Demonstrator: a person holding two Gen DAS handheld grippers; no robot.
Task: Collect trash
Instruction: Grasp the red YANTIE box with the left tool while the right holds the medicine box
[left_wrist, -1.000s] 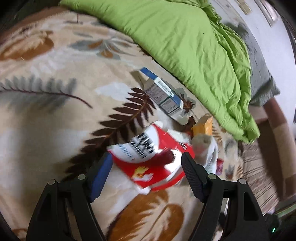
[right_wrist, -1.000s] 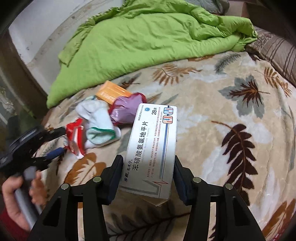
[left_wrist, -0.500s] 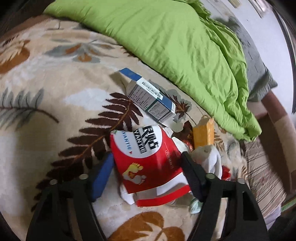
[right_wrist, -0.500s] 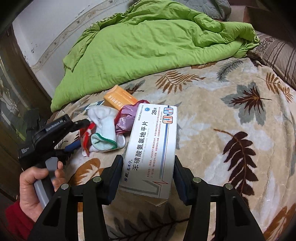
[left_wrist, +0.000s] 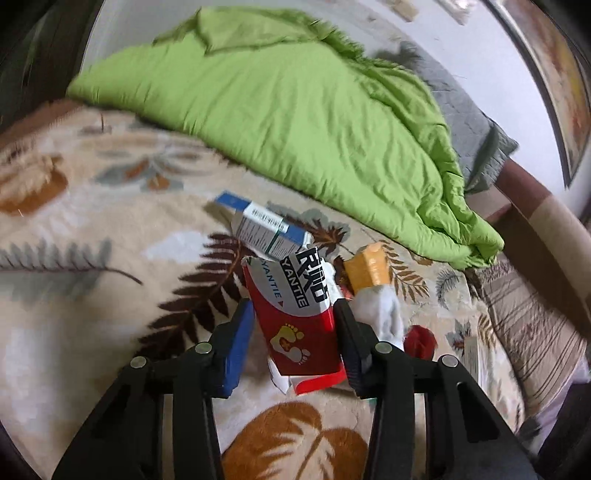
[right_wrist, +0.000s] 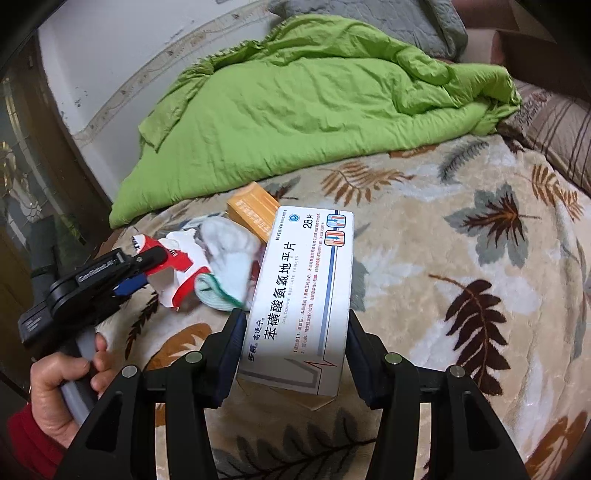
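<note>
1. Left wrist view: the left gripper (left_wrist: 293, 314) has just been closing and now pinches the torn red-and-white cardboard packet (left_wrist: 295, 317) between its pads, over the leaf-patterned beige blanket (left_wrist: 110, 295). Lift straight, clear of the white sock (left_wrist: 384, 314) and orange box (left_wrist: 369, 271) just beside it.
2. Right wrist view: the right gripper (right_wrist: 295, 332) clamps the long white medicine box (right_wrist: 306, 295) by its near end, above the blanket. Hold it level; the far end may sag.
</note>
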